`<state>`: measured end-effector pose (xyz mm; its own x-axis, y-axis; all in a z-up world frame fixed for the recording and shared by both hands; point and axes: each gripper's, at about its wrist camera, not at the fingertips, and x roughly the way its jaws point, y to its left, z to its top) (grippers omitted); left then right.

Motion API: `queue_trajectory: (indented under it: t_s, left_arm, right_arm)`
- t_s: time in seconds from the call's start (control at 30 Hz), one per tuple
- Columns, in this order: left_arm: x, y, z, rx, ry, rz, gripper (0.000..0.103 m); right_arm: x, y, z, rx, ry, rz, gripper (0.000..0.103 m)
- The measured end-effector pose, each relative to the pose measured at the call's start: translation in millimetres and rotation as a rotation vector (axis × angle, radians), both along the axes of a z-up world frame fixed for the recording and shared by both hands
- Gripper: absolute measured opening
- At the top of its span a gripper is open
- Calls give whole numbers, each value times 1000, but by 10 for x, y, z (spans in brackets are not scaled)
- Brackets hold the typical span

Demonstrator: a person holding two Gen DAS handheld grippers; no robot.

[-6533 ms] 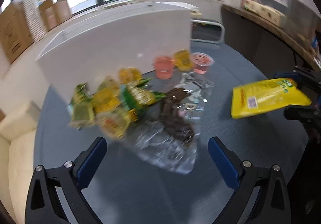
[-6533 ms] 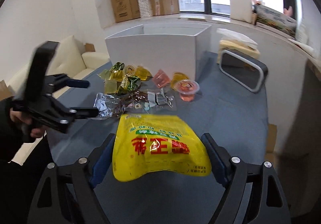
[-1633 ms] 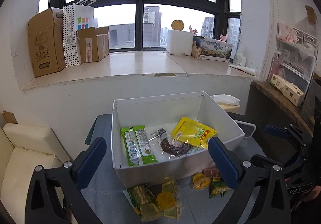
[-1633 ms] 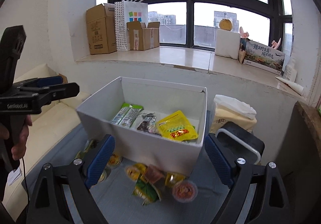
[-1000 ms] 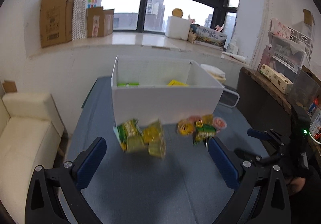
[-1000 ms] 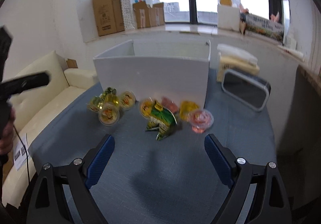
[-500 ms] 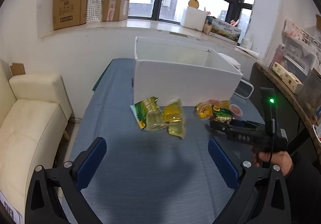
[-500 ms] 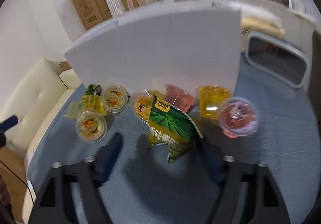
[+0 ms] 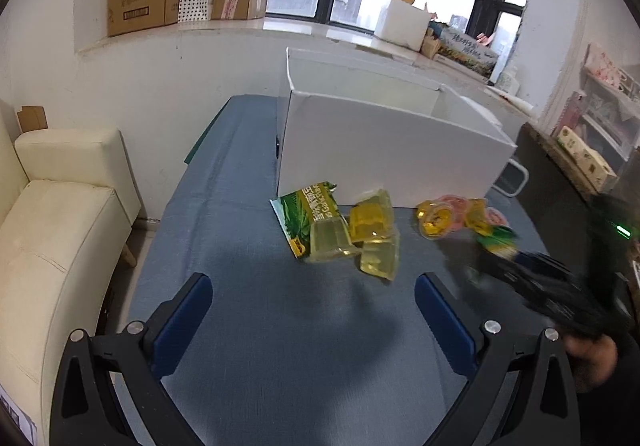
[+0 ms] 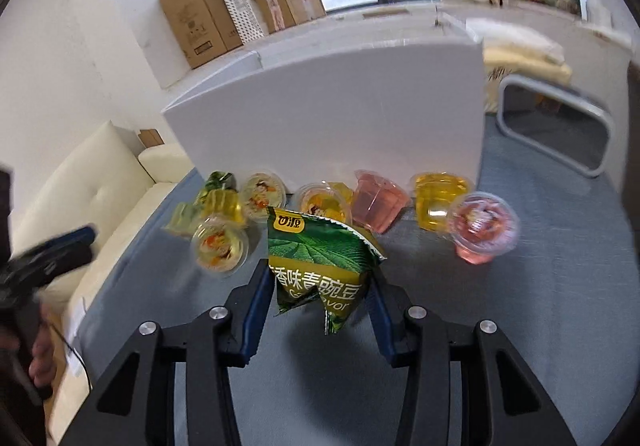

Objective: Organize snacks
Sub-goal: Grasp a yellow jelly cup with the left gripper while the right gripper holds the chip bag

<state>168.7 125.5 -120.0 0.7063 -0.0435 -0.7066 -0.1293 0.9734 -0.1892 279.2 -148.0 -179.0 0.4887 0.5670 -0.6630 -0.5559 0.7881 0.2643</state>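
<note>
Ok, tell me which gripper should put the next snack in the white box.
Right. The right gripper has been closing and already brackets the green pea packet, close to the white box. The left gripper is open, with nothing between its fingers, short of the jelly cups.

A green leaf-printed snack packet, yellow and pink jelly cups, white box, blue-grey tablecloth.

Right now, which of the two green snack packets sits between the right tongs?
The green packet in front of the orange and pink jelly cups; the right tongs have been closing around it. The other packet lies under yellow cups, farther left.
</note>
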Motion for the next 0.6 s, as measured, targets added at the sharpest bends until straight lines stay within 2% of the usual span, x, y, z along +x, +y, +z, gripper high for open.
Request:
queue_trajectory:
  t_s: [0.2, 0.27, 0.3, 0.33, 0.4, 0.5, 0.53, 0.6]
  left_arm:
    - [399, 52, -184, -44, 31, 53, 102]
    - [521, 7, -242, -37, 48, 39, 101]
    - [566, -23, -272, -25, 59, 34, 95]
    - [606, -49, -307, -14, 72, 30, 79]
    - [661, -50, -392, -35, 103, 23, 64]
    - [671, -48, -458, -38, 112, 28, 60]
    - [662, -51, -469, -45, 106, 17, 50]
    - [624, -31, -473, -57, 108, 13, 50]
  right_arm:
    - [-422, -265, 103, 44, -17, -19, 49]
    - [-520, -340, 132, 48, -22, -30, 49]
    - [-558, -360, 138, 50, -24, -35, 49]
    - [-592, -383, 144, 51, -24, -36, 49]
    - [-644, -421, 161, 55, -24, -41, 49]
    - [-647, -401, 176, 41, -31, -40, 49]
    - [-641, -400, 178, 41, -29, -39, 49]
    - [-641, -398, 165, 49, -20, -38, 49]
